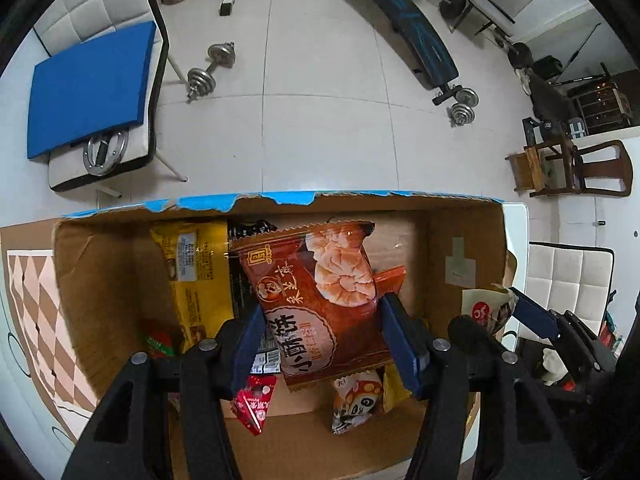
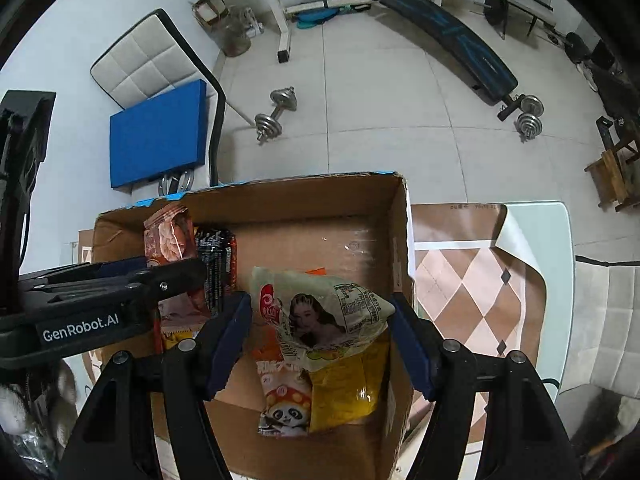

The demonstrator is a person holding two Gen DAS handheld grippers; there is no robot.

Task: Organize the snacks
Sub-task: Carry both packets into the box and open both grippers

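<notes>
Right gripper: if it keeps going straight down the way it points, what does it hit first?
Probably the yellow snack packet lying in the cardboard box, directly under the pale-green packet the right gripper holds; depth is unclear.

A: Background? White tiled floor [image 1: 320,128] with a dumbbell [image 1: 211,70] lying on it, second dumbbell [image 1: 463,106] at the foot of a dark sit-up bench [image 1: 412,28].

B: Left side: quilted white chair [image 1: 100,12] with a blue pad [image 1: 90,88] on it. Right: wooden chair [image 1: 592,168]. Checkered mat [image 2: 480,292] on the table.
</notes>
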